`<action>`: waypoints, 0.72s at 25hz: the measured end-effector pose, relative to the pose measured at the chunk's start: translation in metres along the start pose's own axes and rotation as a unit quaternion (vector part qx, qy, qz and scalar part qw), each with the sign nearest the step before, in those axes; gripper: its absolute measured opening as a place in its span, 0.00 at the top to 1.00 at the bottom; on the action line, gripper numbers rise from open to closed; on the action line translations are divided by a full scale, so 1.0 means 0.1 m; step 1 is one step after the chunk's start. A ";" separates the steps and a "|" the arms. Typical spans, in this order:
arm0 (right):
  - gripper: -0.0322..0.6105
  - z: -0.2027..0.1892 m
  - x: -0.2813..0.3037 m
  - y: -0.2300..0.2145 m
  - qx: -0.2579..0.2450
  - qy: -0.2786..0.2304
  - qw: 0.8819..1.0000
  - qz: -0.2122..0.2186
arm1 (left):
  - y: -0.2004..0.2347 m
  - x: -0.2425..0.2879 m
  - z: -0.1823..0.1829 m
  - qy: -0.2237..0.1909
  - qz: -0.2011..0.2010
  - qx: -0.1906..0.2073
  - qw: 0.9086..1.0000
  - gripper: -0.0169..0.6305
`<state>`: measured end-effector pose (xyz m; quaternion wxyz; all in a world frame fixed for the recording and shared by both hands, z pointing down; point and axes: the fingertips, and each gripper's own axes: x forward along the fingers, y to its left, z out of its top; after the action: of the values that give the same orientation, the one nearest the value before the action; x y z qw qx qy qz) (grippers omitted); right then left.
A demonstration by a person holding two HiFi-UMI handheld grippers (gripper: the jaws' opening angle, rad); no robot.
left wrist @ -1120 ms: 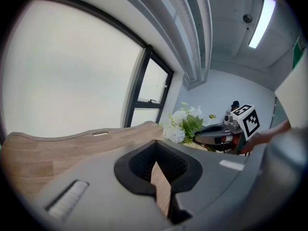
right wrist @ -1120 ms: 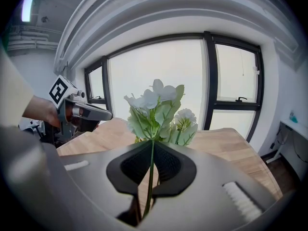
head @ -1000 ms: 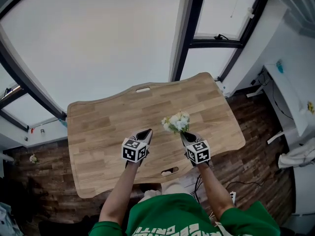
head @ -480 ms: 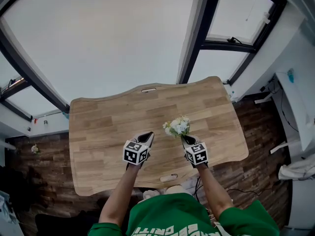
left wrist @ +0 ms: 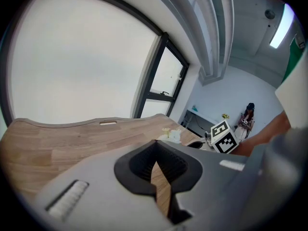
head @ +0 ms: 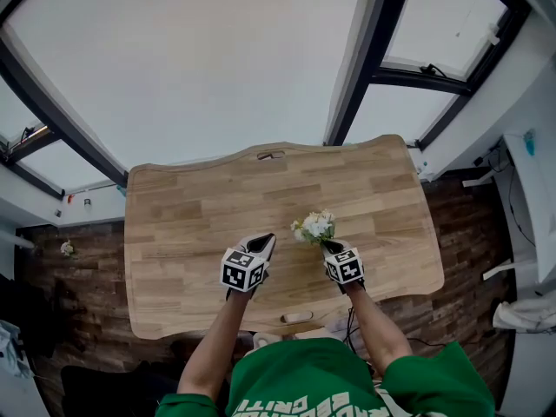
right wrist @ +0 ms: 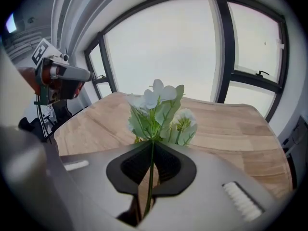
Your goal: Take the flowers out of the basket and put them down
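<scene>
- The right gripper has its fingers closed on the thin green stem of a small bunch of white flowers. The blossoms stand up just past the gripper.
- In the head view the flowers are at the lower centre of the frame, over the near right part of the wooden desk.
- The left gripper is to the left of the flowers, apart from them. Its fingers are together and hold nothing.
</scene>
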<state>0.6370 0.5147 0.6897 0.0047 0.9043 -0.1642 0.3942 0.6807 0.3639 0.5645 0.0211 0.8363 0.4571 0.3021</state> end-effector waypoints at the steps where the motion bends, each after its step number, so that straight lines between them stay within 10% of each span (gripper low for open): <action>1: 0.93 -0.03 0.05 -0.02 -0.002 0.007 1.000 0.003 | 0.01 0.02 -0.01 0.001 0.001 -0.002 1.000 0.95; 18: 0.93 -0.59 0.67 -0.17 -0.006 0.114 0.993 0.029 | 0.12 0.15 -0.12 0.017 0.024 -0.027 0.999 0.95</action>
<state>0.6428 0.5192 0.7798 0.0173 0.8481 -0.1906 0.4941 0.6892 0.3655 0.5851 0.0285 0.8409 0.4290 0.3286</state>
